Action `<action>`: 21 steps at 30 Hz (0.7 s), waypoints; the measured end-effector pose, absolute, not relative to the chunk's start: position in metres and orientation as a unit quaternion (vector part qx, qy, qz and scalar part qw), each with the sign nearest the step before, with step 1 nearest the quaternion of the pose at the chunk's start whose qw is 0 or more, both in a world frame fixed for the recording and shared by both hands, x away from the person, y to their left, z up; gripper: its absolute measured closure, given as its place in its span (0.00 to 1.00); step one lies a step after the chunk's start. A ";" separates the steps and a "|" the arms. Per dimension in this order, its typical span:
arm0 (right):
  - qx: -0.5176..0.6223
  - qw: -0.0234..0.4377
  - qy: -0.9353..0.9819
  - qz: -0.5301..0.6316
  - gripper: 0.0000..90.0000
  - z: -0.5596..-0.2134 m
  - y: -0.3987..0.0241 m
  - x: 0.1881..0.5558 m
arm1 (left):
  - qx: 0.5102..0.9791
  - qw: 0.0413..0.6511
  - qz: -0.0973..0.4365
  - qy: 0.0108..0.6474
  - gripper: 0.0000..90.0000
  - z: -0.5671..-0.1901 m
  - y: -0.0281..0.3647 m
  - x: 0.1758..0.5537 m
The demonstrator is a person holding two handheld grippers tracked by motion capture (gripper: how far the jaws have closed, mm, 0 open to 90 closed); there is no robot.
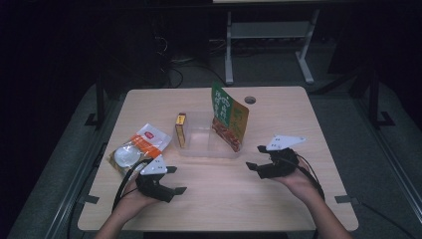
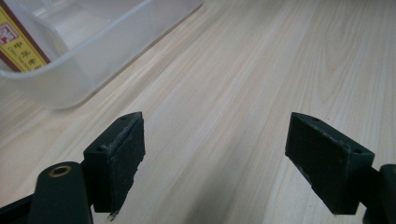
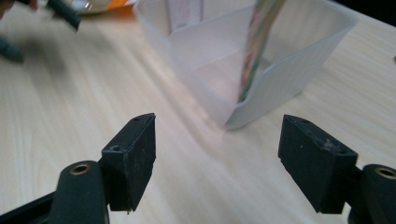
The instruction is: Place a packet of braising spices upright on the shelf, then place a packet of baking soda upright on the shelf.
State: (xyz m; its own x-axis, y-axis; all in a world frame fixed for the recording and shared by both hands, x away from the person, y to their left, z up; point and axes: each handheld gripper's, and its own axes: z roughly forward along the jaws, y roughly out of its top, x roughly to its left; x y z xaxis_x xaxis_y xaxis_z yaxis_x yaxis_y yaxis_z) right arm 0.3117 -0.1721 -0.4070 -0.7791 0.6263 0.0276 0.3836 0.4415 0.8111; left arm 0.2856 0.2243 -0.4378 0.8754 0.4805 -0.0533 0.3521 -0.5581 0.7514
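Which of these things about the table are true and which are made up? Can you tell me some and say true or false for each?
1. Both grippers are open and hold nothing. True: the left gripper and the right gripper have their jaws spread over bare table.
2. The green and orange packet stands in the clear plastic box. True.
3. The small yellow carton lies outside the box on the wood. False: it stands inside the box, at its left end.
4. The orange and white packet is inside the box. False: it lies on the table, left of the box.
5. The right gripper is squeezing the green packet. False: it is apart from it.
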 end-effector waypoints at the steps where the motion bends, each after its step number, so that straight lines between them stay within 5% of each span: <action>1: 0.295 0.140 0.841 0.432 0.29 -0.409 -0.172 0.309 | 0.882 0.401 0.079 0.236 0.21 -0.438 0.225 0.286; 21: 0.258 0.101 0.869 0.411 0.23 -0.434 -0.159 0.291 | 0.874 0.365 0.118 0.297 0.22 -0.405 0.281 0.313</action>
State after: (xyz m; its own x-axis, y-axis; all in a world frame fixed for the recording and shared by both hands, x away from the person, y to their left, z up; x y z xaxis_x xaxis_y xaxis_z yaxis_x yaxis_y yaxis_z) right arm 0.2912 -0.1589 -0.4339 -0.8469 0.5306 0.0358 0.3646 0.5301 0.7655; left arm 0.3132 0.2811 -0.4052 0.7954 0.6060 -0.0113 0.4345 -0.5570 0.7078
